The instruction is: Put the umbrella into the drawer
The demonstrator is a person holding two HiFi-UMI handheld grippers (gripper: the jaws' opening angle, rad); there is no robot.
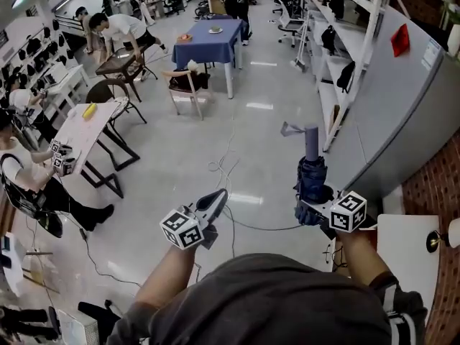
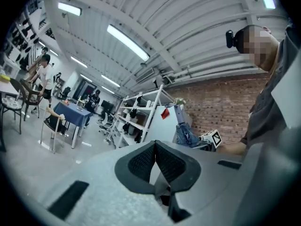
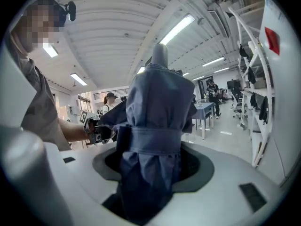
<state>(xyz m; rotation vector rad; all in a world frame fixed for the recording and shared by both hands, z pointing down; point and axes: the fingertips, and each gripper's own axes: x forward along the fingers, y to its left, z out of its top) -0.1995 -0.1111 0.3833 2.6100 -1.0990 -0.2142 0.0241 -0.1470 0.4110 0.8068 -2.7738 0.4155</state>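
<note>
your right hand-held gripper (image 3: 151,160) is clenched on the folded blue umbrella (image 3: 157,108). its jaws stand wide because the bundle of cloth between them is bulky. the grip sits low on the body, just under the strap (image 3: 155,140) that wraps the folds, so the fabric is kept from spilling and most of the length stands clear above the jaws. the umbrella stands nearly upright in the grip, with its grey end (image 1: 311,141) pointing away from you. that looks like a carrying hold, not yet one for sliding it into anything.

your left hand-held gripper (image 1: 214,203) is closed with nothing in it; its own view shows the pads meeting at the tips and only air beyond them. it rides beside the right one, well apart from the umbrella. i judge it is being kept free to pull a drawer front.

below both is open floor (image 1: 251,131) with a loose cable (image 1: 228,165) trailing across it. to your right runs a white shelving rack (image 1: 345,63), and a white surface (image 1: 402,246) shows at the lower right edge.

no drawer can be made out in any view, so the umbrella is in hand and in the air. by my reading, the task is at the carrying stage. watch the cable underfoot.
</note>
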